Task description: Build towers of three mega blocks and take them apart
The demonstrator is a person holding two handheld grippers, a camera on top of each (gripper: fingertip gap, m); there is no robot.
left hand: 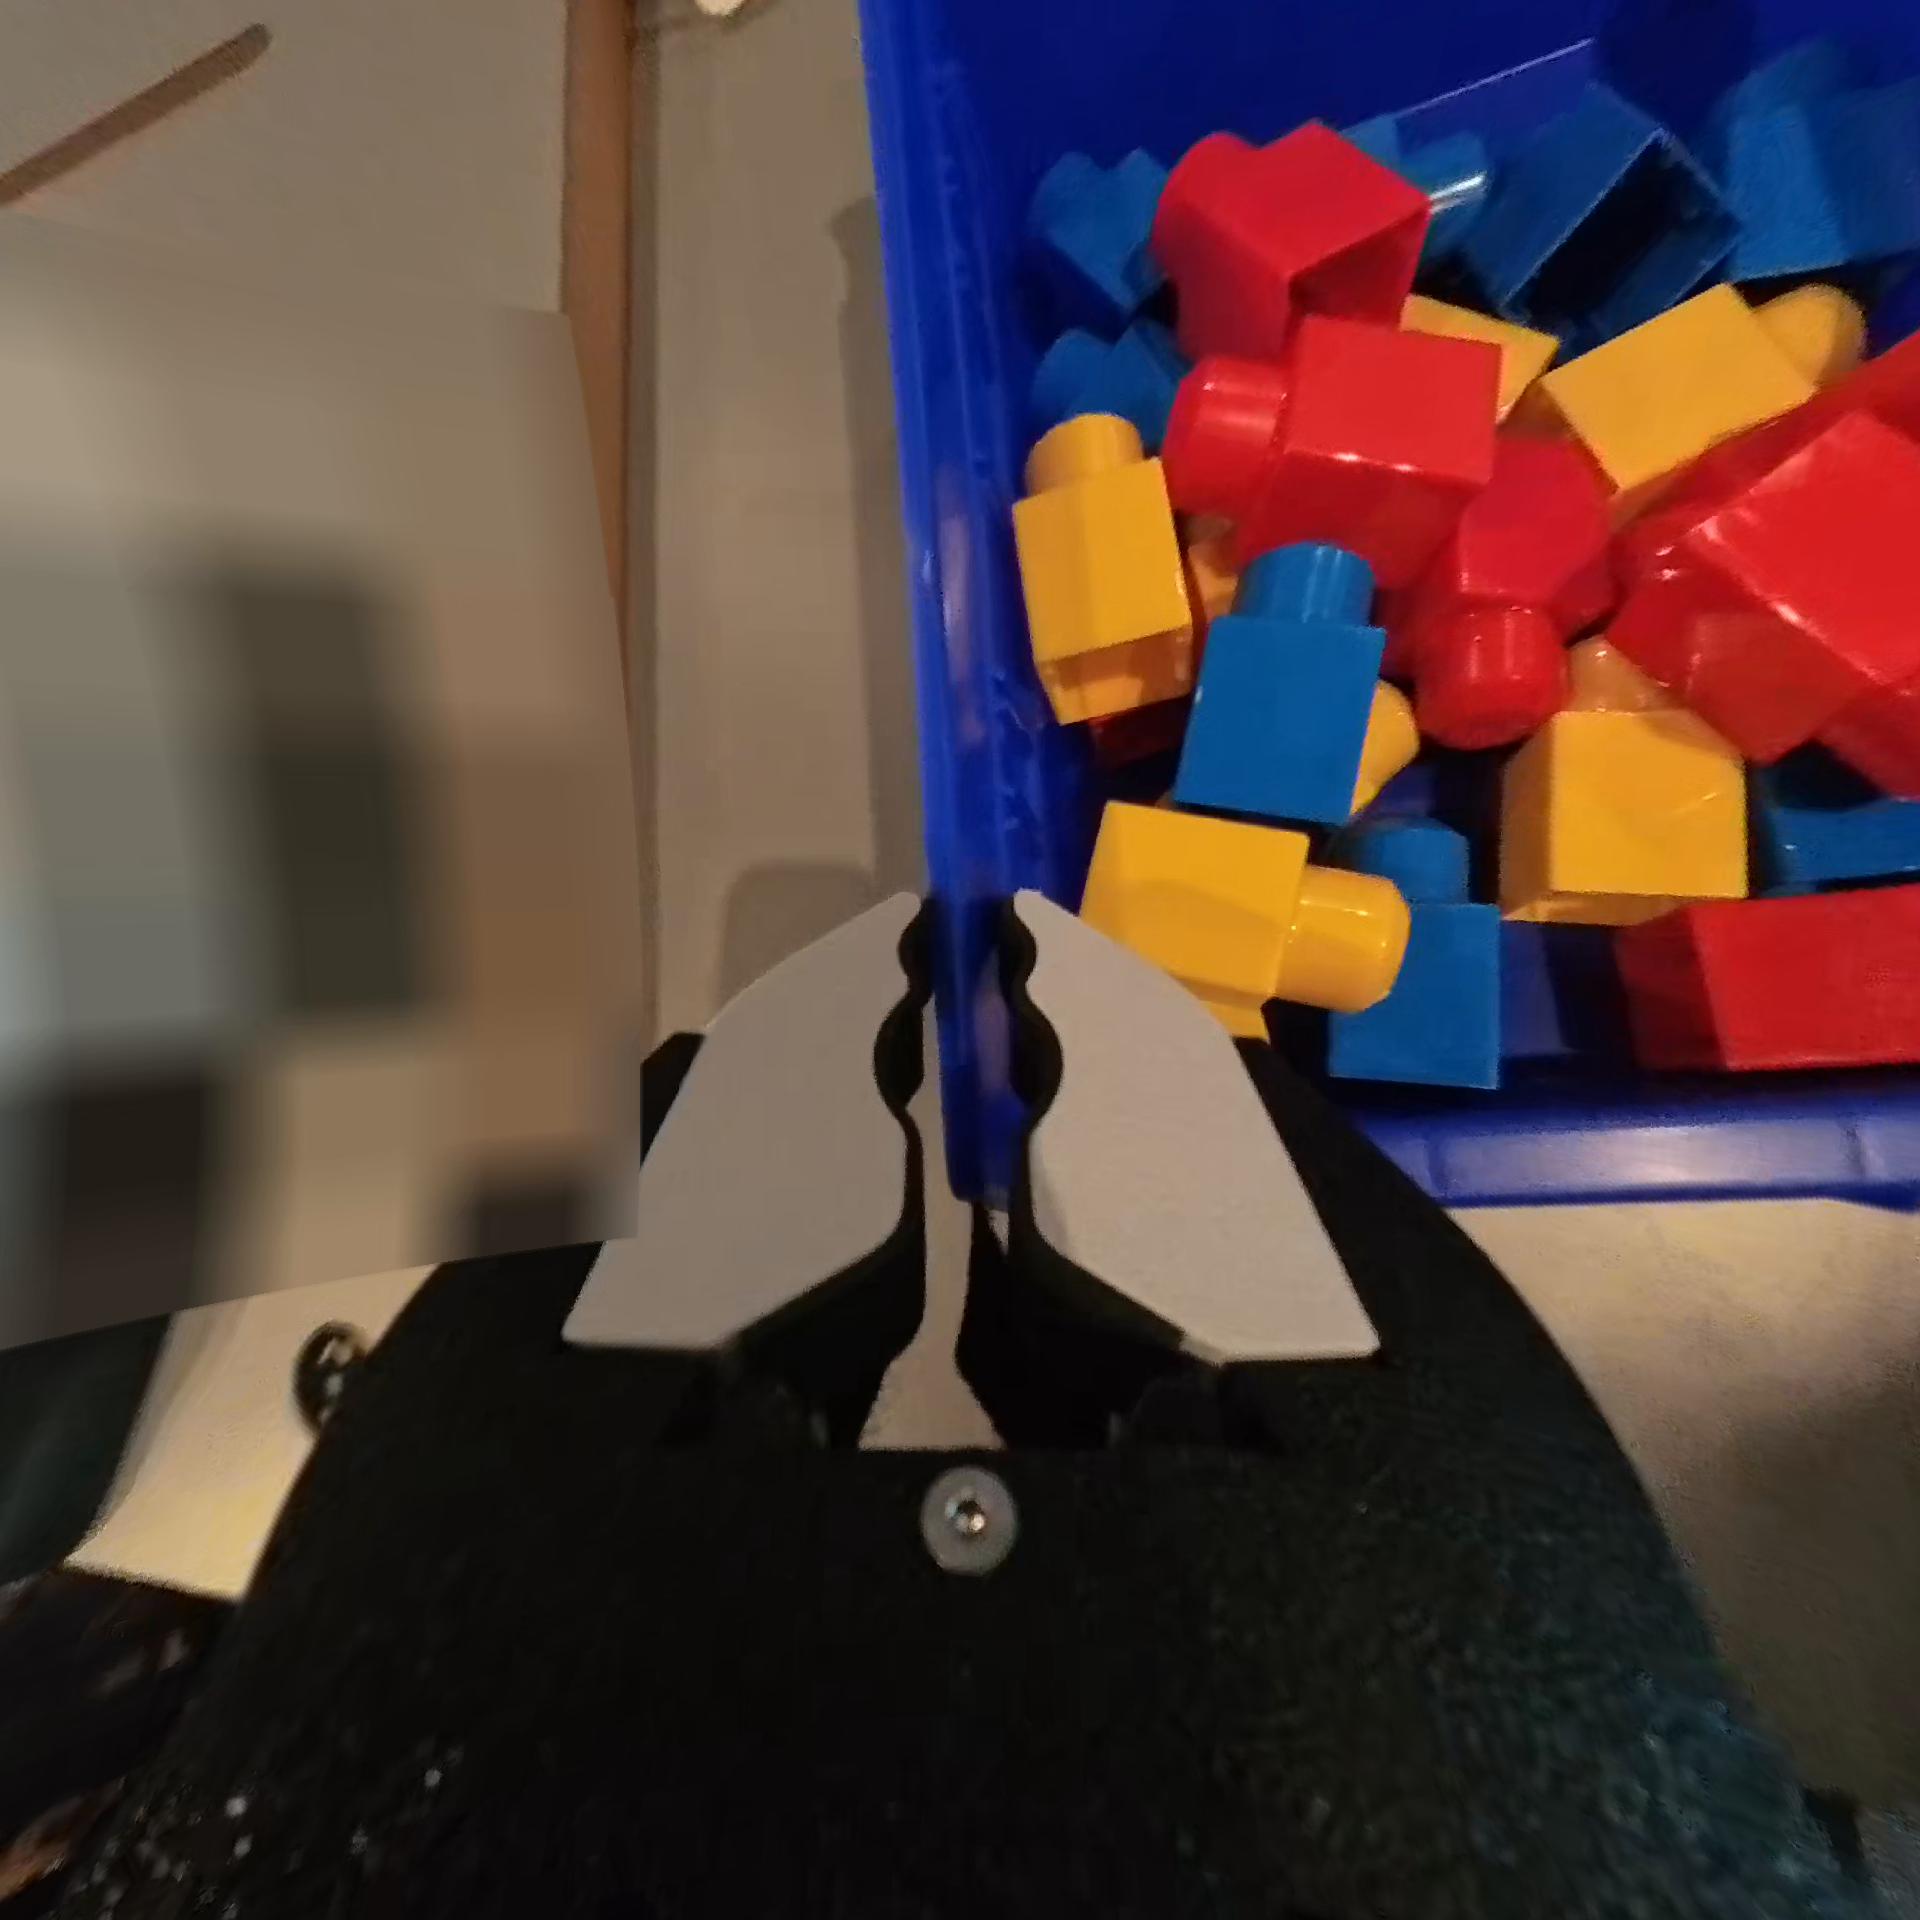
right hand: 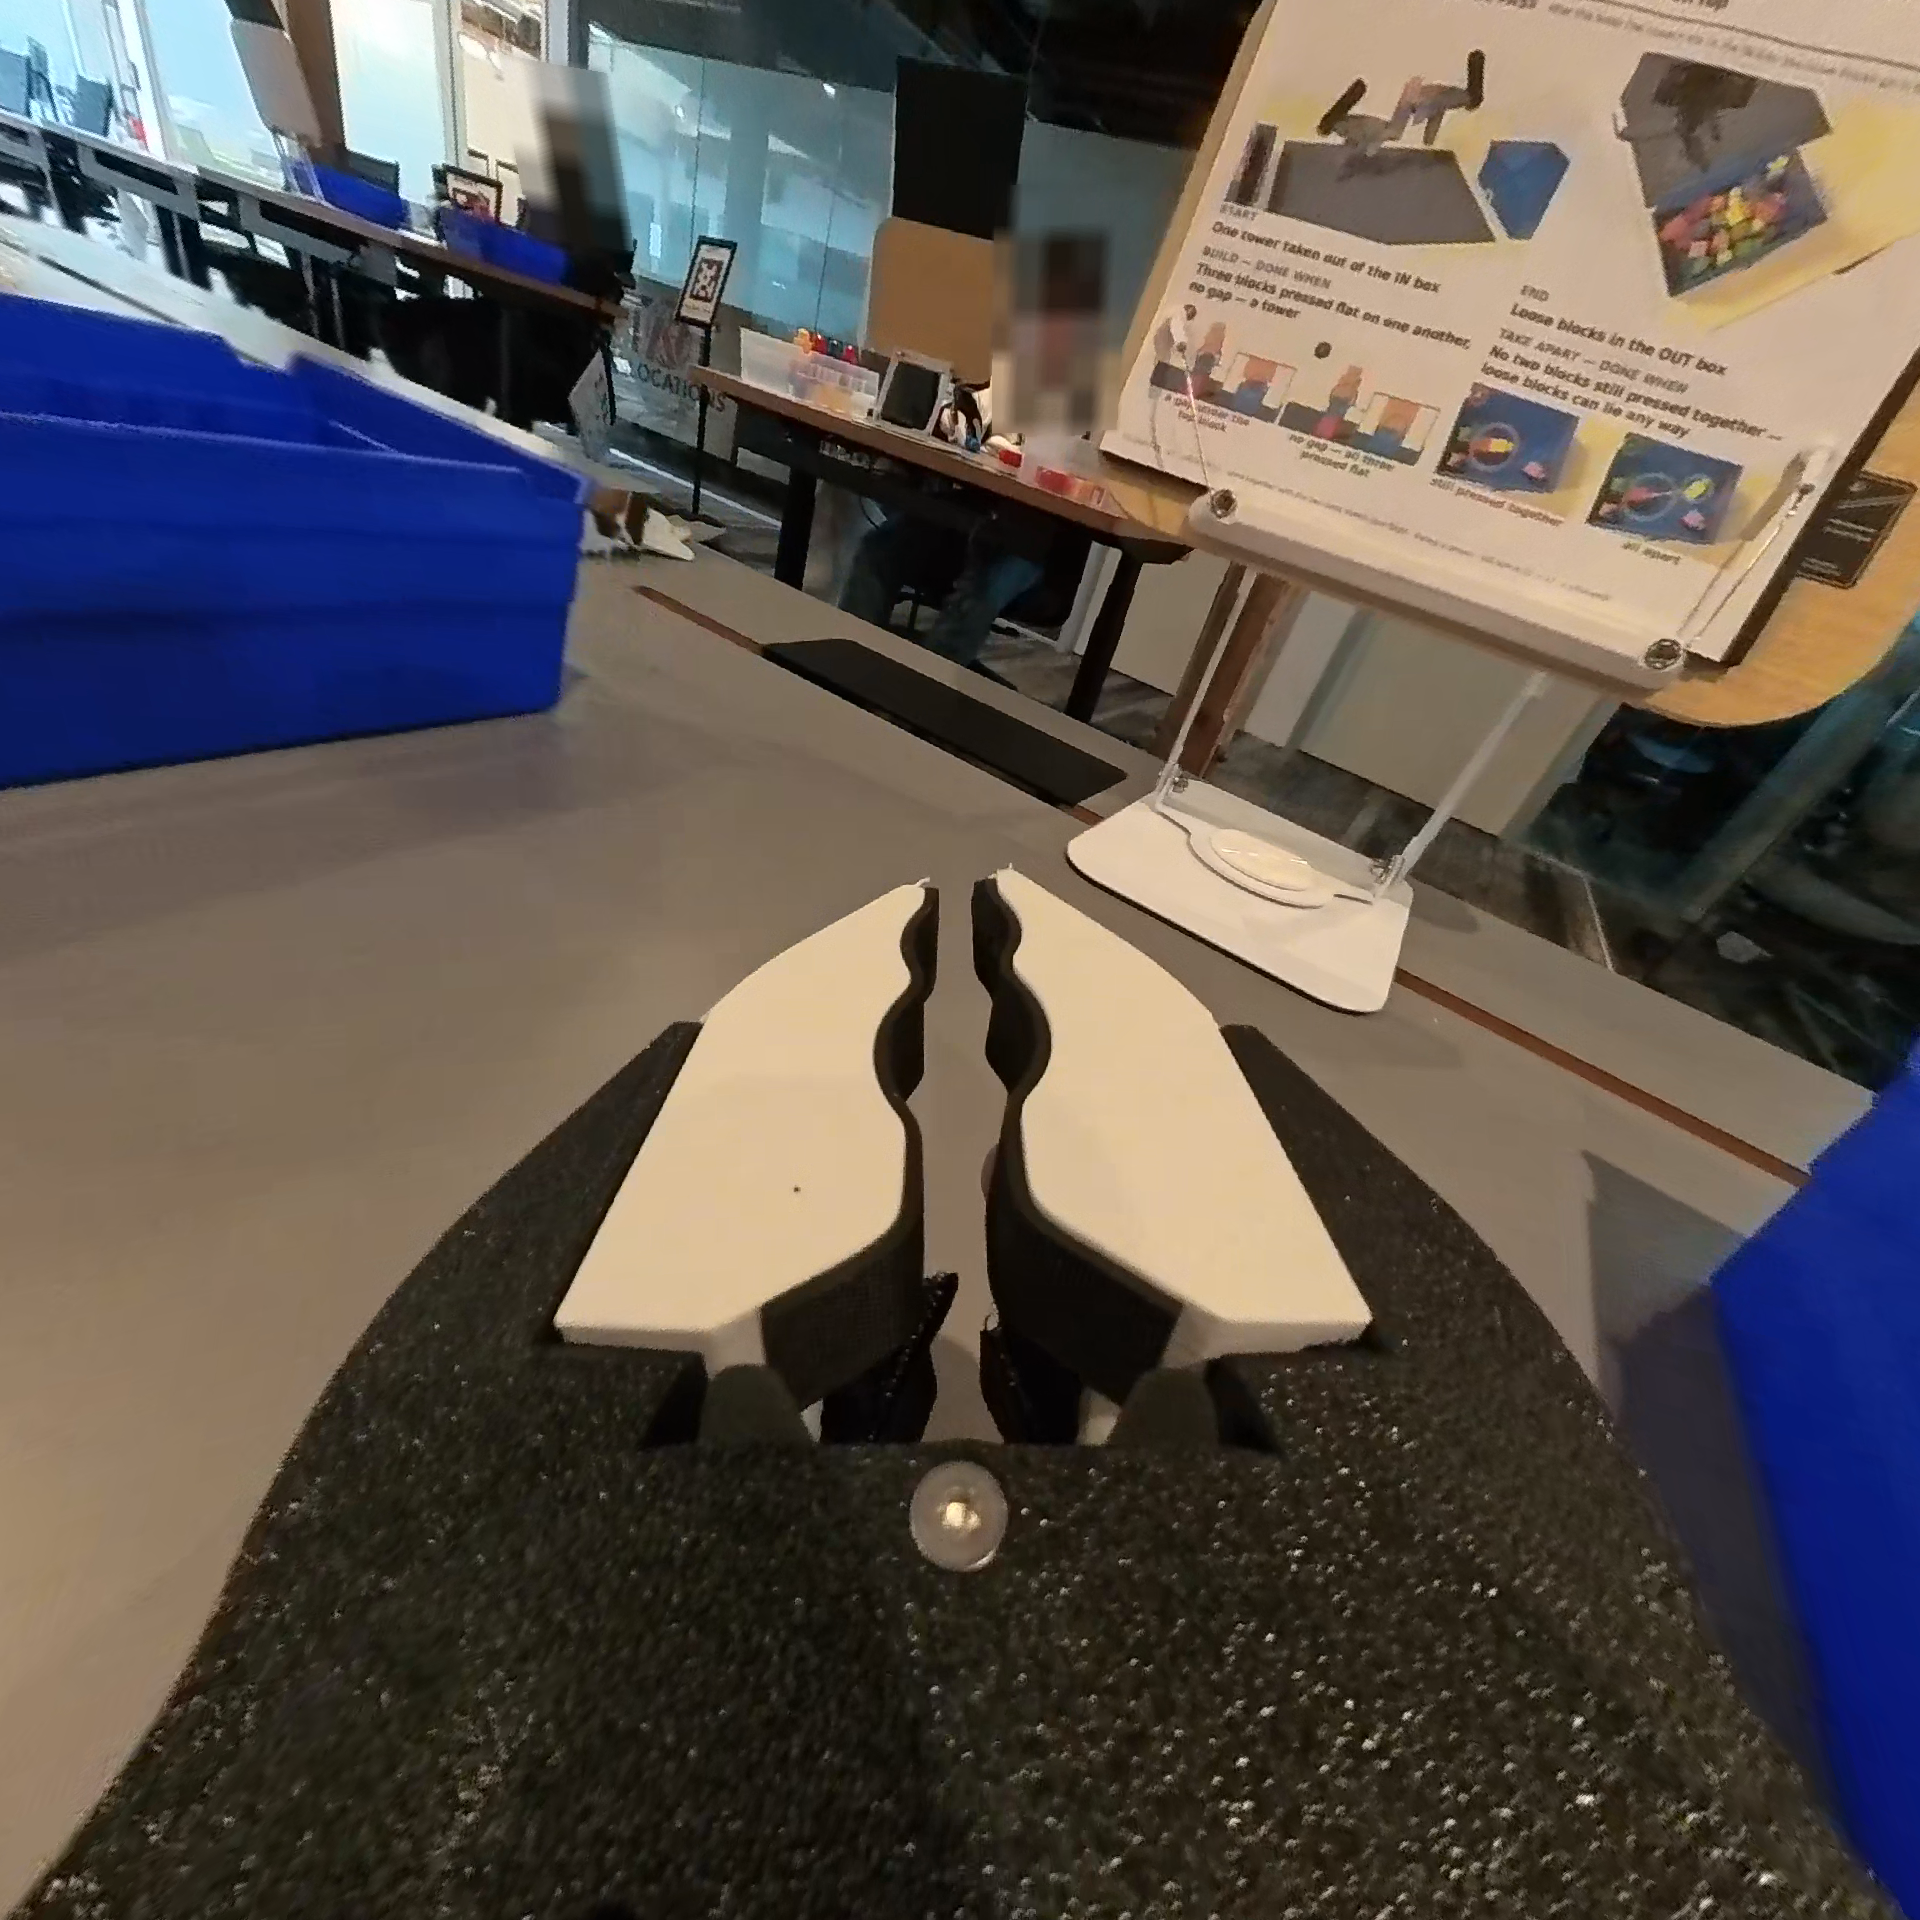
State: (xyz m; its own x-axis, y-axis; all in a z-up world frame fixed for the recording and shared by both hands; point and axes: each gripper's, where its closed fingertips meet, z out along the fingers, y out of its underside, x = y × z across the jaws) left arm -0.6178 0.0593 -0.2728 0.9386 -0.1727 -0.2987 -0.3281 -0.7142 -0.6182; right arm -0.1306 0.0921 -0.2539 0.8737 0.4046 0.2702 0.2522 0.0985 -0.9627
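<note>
1. Left gripper point(left hand: 966, 935): jaws clamped on the near wall of the blue bin point(left hand: 961, 623), one finger outside, one inside. No block is held.
2. Right gripper point(right hand: 948, 894): fingers nearly together, thin gap, nothing between them. It's held over the grey table point(right hand: 364, 987), pointing at the white sign stand point(right hand: 1247, 914) w/ the instruction sheet.
3. Progress, judged from both views: no 3-block tower is seen anywhere. All visible blocks are loose in the bin, none clearly pressed together. So either build phase not begun or take-apart done; can't tell which. Still to do for a build: pick, stack, press x3.
4. Blocks are piled just beyond the left fingertips, inside the bin. Nearest: yellow block point(left hand: 1236, 925), lying on its side, stud pointing right, long axis approx. horizontal across the view.
5. Behind it: blue block point(left hand: 1288, 696), stud pointing up and slightly right in the view, long axis near upright.
6. Farther in: red block point(left hand: 1351, 426) on its side, stud to the left. Rest of the pile is mixed orientation.
7. Far, right view: more blue bins point(right hand: 260, 582) at the left on the table; a blue edge at the right, blurred, can't be identified.
</note>
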